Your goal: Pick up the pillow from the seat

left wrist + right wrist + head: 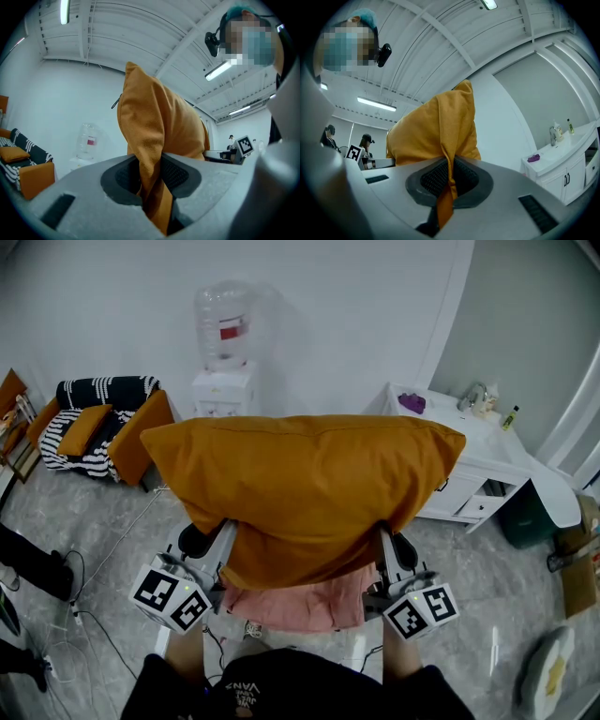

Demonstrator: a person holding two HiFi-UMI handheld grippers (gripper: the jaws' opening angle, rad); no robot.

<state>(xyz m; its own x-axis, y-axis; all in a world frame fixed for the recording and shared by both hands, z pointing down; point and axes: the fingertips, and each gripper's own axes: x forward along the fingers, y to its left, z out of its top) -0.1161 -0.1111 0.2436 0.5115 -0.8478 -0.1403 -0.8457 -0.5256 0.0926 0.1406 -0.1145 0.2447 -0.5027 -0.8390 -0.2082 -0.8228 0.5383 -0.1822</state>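
Observation:
A big orange pillow (305,488) hangs in the air in front of me, held up by both grippers at its lower corners. In the head view my left gripper (228,532) grips its lower left edge and my right gripper (382,538) its lower right edge. The left gripper view shows the orange pillow (157,131) rising from between the dark pads, its fabric pinched in my left gripper (151,180). In the right gripper view a thin fold of the pillow (438,129) is clamped in my right gripper (449,180). A pink seat (295,606) shows below the pillow.
A striped sofa (94,423) with an orange cushion (84,430) stands at the back left. A water dispenser (225,362) is against the far wall. A white cabinet (459,460) stands at the right. Cables (84,615) lie on the grey floor.

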